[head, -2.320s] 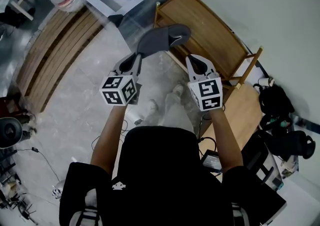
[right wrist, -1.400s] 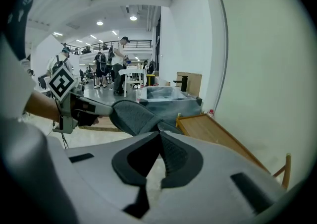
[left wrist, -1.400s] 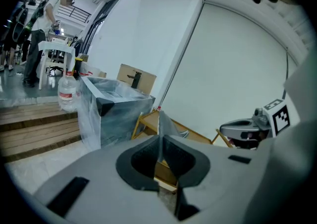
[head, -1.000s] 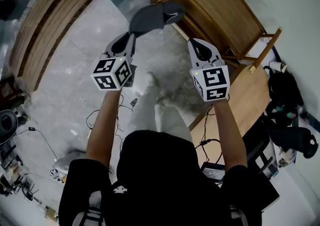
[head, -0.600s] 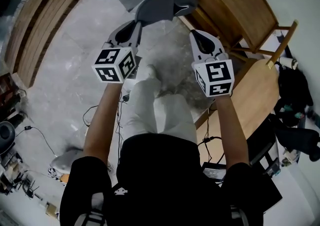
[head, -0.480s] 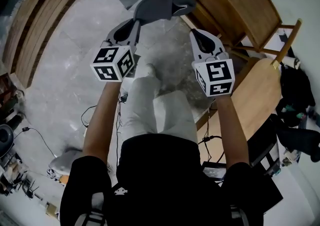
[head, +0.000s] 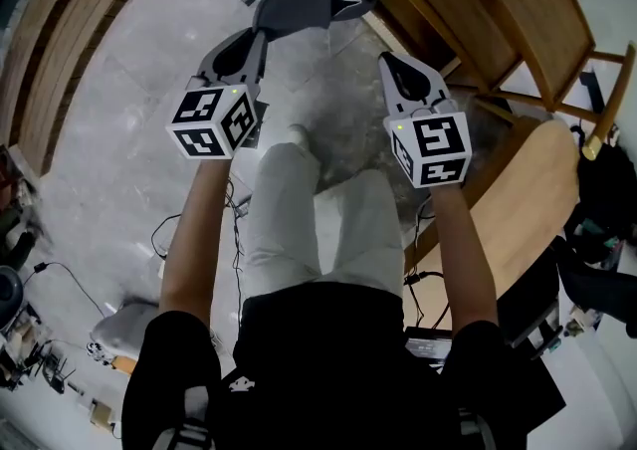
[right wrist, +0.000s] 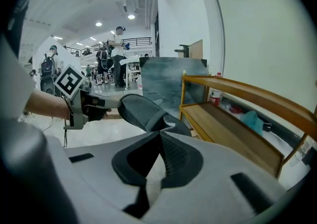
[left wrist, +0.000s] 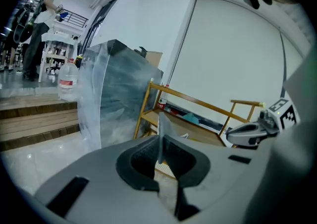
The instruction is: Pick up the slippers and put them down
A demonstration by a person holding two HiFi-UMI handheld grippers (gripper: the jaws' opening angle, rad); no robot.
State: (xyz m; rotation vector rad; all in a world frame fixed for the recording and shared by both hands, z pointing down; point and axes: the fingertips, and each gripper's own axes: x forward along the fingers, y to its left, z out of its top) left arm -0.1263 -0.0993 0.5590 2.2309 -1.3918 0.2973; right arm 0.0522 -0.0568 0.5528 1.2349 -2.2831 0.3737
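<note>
Jaws first. The left gripper (head: 261, 35) has its jaws pinched tight on the thin back edge of 1 grey slipper (head: 309, 2). In the left gripper view that edge (left wrist: 159, 131) stands up like a thin strip right between the pads. The right gripper (head: 388, 62) has its jaws closed together with nothing in them, and the right gripper view shows the same.

The slipper is up in the air, out in front of the person. Its toe points toward the wooden rack (head: 478, 10). It touches nothing but the left gripper. Below it is the pale stone floor (head: 119, 90), and the person's white shoe (head: 297, 131) is near that spot. I can see only 1 slipper.

I think the picking up is done and the putting down is the step in hand. Next, the left gripper needs to go low until the sole lies flat on the floor, away from the shoe and the rack's leg. Only then should its jaws let go. Opening too high would make the slipper drop and flip over.
</note>
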